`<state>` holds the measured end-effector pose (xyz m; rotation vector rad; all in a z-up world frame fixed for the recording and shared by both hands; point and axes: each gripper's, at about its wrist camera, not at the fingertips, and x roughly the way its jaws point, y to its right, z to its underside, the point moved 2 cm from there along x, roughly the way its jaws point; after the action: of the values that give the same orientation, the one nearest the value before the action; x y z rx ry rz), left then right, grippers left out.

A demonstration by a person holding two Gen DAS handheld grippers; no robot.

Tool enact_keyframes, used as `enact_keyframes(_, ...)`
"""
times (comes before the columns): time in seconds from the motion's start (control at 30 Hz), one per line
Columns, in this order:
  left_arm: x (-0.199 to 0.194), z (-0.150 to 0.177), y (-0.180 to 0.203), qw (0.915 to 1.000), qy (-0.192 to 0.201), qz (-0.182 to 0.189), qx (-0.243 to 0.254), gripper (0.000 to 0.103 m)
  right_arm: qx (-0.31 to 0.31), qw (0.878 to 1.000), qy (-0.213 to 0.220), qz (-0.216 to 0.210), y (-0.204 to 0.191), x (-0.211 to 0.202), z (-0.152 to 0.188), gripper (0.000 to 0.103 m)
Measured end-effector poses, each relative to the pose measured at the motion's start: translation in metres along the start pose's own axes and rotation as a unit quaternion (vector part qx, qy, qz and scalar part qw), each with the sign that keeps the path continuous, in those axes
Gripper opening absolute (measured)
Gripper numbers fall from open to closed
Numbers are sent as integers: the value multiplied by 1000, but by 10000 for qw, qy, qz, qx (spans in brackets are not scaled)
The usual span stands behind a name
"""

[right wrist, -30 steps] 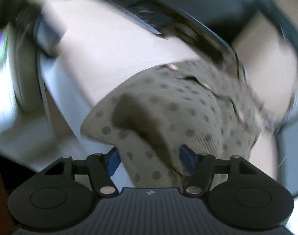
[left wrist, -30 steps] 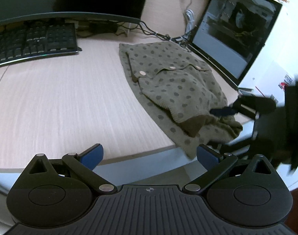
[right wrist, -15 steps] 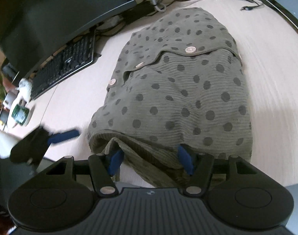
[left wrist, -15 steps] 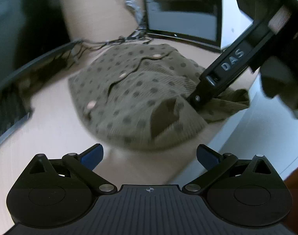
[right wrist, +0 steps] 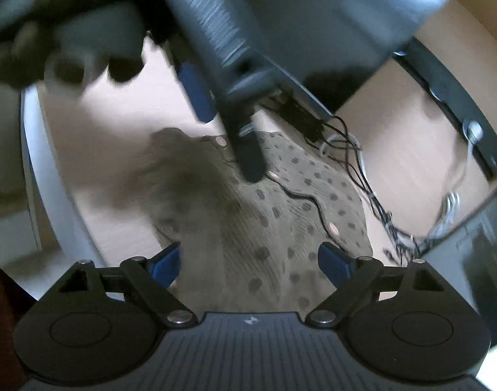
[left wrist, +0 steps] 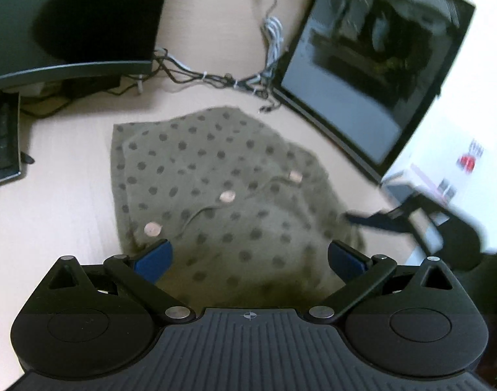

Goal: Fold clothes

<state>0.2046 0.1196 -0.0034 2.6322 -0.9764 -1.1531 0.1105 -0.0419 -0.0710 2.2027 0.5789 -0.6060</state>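
Left wrist: folded dotted cardigan (left wrist: 222, 195) on desk (left wrist: 52, 215).

The left wrist camera is looking forward and downward from the desk's near edge, sitting close over the folded olive-green polka-dot knitted cardigan (left wrist: 222, 195) at twelve o'clock. The right wrist camera (heavily blurred) is facing the same garment from its other side. Both views are sharing the cardigan and the pale wooden desk (left wrist: 52, 202).
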Motion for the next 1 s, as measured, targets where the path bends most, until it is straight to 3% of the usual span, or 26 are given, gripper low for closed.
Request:
enact_keyframes(0.07,-7,-5,-2,9998,137,-8,-106,103,150,9987,-155,-451,8,8,-9,67)
enact_keyframes(0.1,-14,-6,-3,9997,228,-44,-82,103,225,9972,-232,-676,12,12,-14,49)
enact_keyframes(0.17,-32,-2,-7,9992,373,-110,36,103,1434,9823,-405,-1133,51,19,-19,40)
enact_keyframes(0.23,-43,8,-6,9985,373,-252,309,103,2787,9458,-573,-1566,96,25,-25,31)
enact_keyframes(0.33,-53,25,-2,9949,284,-530,811,103,4325,8767,-764,-1961,145,42,-12,24)
enact_keyframes(0.4,-47,31,4,9910,209,-756,1086,103,4661,8566,-873,-2035,159,53,-4,23)
enact_keyframes(0.47,-39,35,10,9866,169,-958,1307,103,4774,8487,-952,-2066,162,62,-1,21)
enact_keyframes(0.6,-22,33,26,9713,333,-1210,2018,103,4635,8555,-895,-2127,155,57,-1,16)
enact_keyframes(0.73,1,28,42,9498,464,-1145,2875,103,4363,8643,-775,-2382,149,20,2,13)
enact_keyframes(0.83,17,21,50,9333,618,-1073,3372,103,3948,8809,-769,-2495,146,-6,-5,13)
enact_keyframes(0.9,27,16,55,9313,576,-695,3529,103,3531,8981,-808,-2493,148,-19,-10,13)
enact_keyframes(1.0,41,11,57,9402,183,118,3400,103,2923,9189,-840,-2513,159,-30,-21,13)
